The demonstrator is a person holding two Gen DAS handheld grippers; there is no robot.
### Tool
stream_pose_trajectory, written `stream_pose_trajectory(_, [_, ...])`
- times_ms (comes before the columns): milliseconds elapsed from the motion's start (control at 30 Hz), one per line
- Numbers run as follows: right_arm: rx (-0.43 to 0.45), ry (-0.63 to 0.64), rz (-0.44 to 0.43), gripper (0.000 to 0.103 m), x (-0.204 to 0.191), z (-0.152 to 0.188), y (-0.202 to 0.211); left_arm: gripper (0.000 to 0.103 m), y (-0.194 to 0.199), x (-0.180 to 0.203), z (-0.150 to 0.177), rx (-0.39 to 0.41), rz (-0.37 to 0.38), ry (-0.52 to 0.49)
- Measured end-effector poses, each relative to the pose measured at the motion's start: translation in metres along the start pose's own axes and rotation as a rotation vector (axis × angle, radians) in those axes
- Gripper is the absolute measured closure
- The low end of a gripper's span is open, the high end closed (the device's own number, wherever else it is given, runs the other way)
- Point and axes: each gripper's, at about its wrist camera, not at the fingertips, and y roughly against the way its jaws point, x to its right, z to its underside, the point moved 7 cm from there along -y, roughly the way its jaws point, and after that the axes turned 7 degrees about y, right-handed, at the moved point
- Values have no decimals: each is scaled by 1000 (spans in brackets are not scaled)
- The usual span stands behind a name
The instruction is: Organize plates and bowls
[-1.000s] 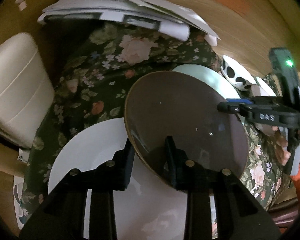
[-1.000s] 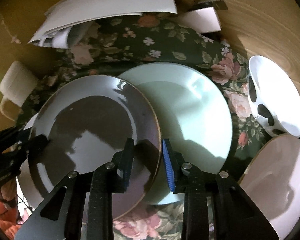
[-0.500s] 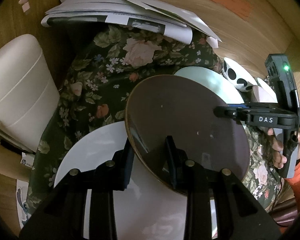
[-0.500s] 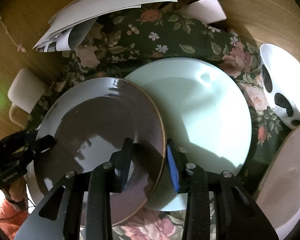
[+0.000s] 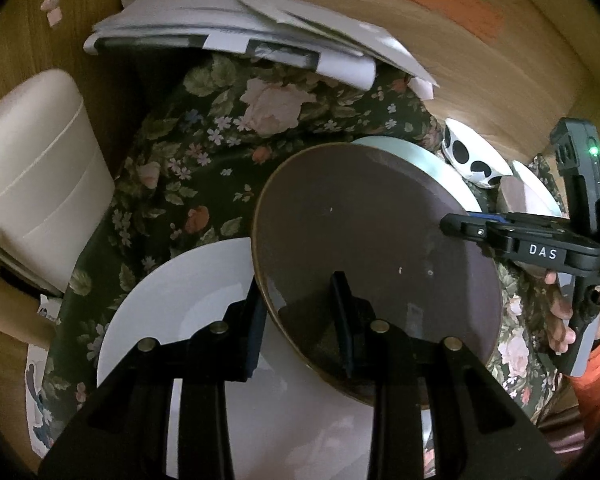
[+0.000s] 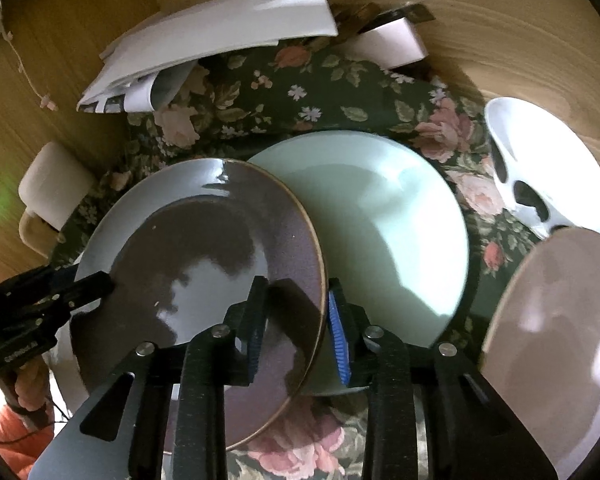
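Observation:
A brown plate (image 5: 372,248) hangs tilted above the floral cloth, held from both sides. My left gripper (image 5: 298,292) is shut on its near rim, one finger over the plate and one under. In the right wrist view the same brown plate (image 6: 204,240) has its rim between the fingers of my right gripper (image 6: 296,292), whose jaws are closing onto it. The right gripper (image 5: 456,222) also shows at the plate's far edge in the left wrist view. A white plate (image 5: 188,300) lies under the brown one. A mint-green plate (image 6: 388,232) lies beside it.
A black-spotted white bowl (image 6: 552,160) and a pinkish plate (image 6: 560,320) sit to the right on the floral cloth (image 6: 292,92). A stack of papers (image 5: 240,28) lies at the back. A cream chair (image 5: 32,168) stands at the left. A hand in an orange sleeve (image 5: 596,368) holds the right gripper.
The right gripper's jaws widened a little half a second ago and have narrowed again on the brown plate's rim. Both views shifted slightly; the left grip is unchanged.

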Motion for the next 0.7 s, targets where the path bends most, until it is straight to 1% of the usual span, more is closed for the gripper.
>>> stream_pose_trajectory(267, [32,-17,15,77,7,10,25,72,8,14,4,2,13,8])
stream_pose_trajectory(500, [48,-43,22,77,14,25,43,72,17,28,14,6,32,-3])
stream_pose_trajectory(700, [67,-56,41,77,12,36,58,72,27,39,25,13,46,-20])
